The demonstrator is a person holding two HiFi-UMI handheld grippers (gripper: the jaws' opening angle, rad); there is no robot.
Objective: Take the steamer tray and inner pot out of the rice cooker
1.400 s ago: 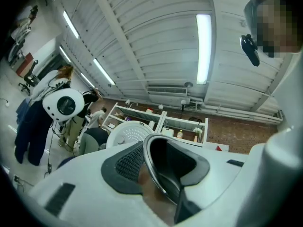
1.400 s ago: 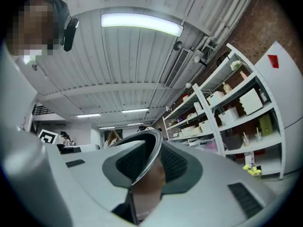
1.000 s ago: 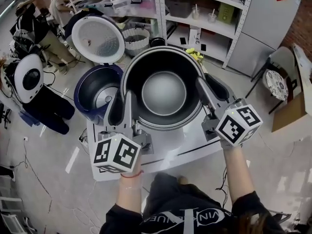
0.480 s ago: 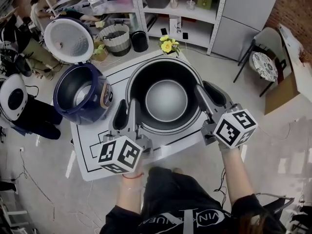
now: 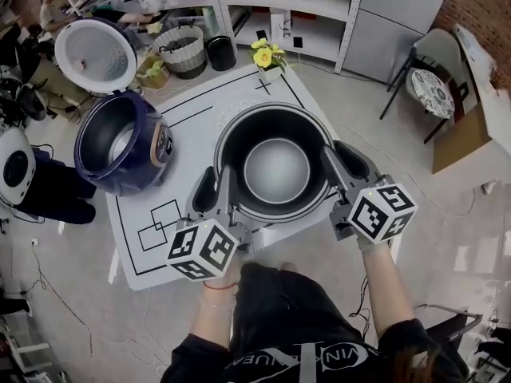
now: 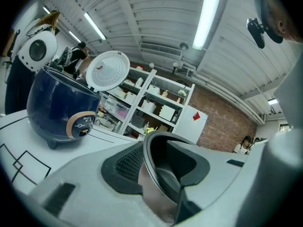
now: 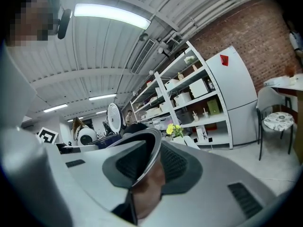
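The dark inner pot [image 5: 275,166] with its grey bottom hangs over the right part of the white table [image 5: 160,238]. My left gripper [image 5: 215,191] is shut on the pot's left rim [image 6: 152,174], one pad inside the wall and one outside. On the right rim [image 7: 150,157], my right gripper [image 5: 343,162] also grips, with its jaws closing on the rim between them. The navy rice cooker [image 5: 120,142] stands empty at the table's left with its white lid [image 5: 94,54] raised. Whether the pot touches the table is hidden.
Black lines and squares are taped on the table. A vase of yellow flowers [image 5: 267,54] stands at its far corner. Behind are metal shelves [image 5: 319,6], a ribbed basket [image 5: 182,50] and a chair [image 5: 435,90] at the right. People stand at the far left.
Both grippers and the pot between them have sunk toward the table and away from the cooker, which now sits farther left in the head view.
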